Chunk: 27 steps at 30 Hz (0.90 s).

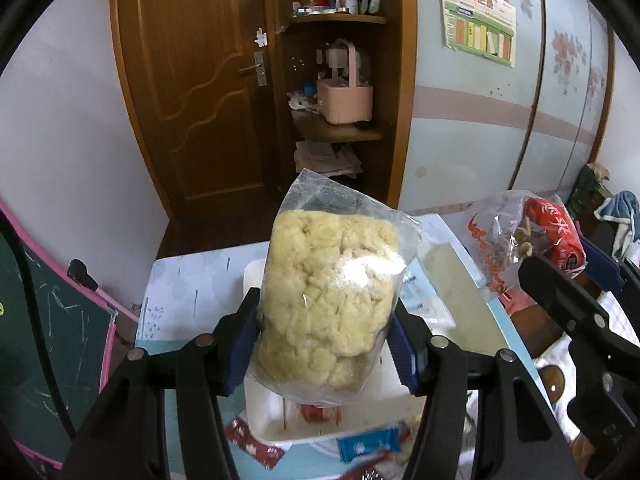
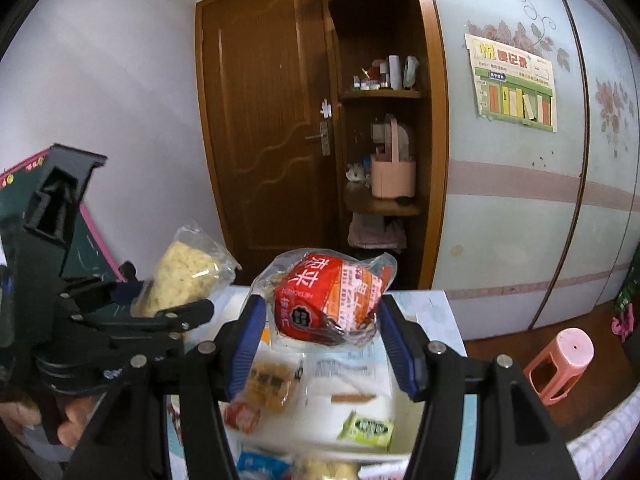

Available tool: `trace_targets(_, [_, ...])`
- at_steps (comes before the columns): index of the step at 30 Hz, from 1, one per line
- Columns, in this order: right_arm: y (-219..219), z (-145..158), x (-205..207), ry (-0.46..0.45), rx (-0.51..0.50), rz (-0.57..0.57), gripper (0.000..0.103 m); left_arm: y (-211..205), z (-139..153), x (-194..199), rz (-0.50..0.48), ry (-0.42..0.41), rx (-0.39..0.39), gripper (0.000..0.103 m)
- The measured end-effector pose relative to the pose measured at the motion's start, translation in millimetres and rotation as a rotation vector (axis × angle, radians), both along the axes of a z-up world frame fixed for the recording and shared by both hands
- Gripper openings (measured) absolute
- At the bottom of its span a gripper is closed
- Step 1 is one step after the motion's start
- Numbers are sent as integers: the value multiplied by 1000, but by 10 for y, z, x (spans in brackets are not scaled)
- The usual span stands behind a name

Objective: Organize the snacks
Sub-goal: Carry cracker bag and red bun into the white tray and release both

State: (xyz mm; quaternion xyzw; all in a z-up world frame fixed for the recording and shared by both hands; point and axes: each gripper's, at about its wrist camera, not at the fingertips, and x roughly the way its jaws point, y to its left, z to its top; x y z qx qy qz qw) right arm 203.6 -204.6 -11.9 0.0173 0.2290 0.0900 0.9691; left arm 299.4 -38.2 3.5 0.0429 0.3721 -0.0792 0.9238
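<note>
My left gripper (image 1: 322,344) is shut on a clear bag of pale yellow puffed snack (image 1: 330,296) and holds it upright above a white tray (image 1: 256,276) on the small table. My right gripper (image 2: 322,336) is shut on a red and orange snack packet in clear wrap (image 2: 328,300), held above the same tray (image 2: 400,404). The right gripper and its red packet (image 1: 556,236) show at the right of the left wrist view. The left gripper and the puffed snack bag (image 2: 180,276) show at the left of the right wrist view.
Small snacks lie in and around the tray: a blue packet (image 1: 368,444), a red packet (image 1: 256,444), a green packet (image 2: 366,428), a brown cracker pack (image 2: 270,380). A brown door (image 2: 264,128), corner shelves with a pink basket (image 2: 392,172) and a pink stool (image 2: 560,364) stand behind.
</note>
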Motion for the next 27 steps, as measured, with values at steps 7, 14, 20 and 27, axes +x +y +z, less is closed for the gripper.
trace_targets(7, [-40, -53, 279, 10, 23, -29, 59, -121, -202, 275, 13, 46, -19, 58])
trace_targets(14, [-112, -298, 582, 92, 29, -66, 59, -151, -529, 481, 27, 109, -30, 58])
trace_targets(20, [-148, -535, 779, 160, 16, -92, 65, -144, -796, 648, 48, 163, -33, 60])
trace_targets(27, [-266, -764, 882, 219, 97, -93, 76, -103, -1119, 783, 68, 234, -77, 103])
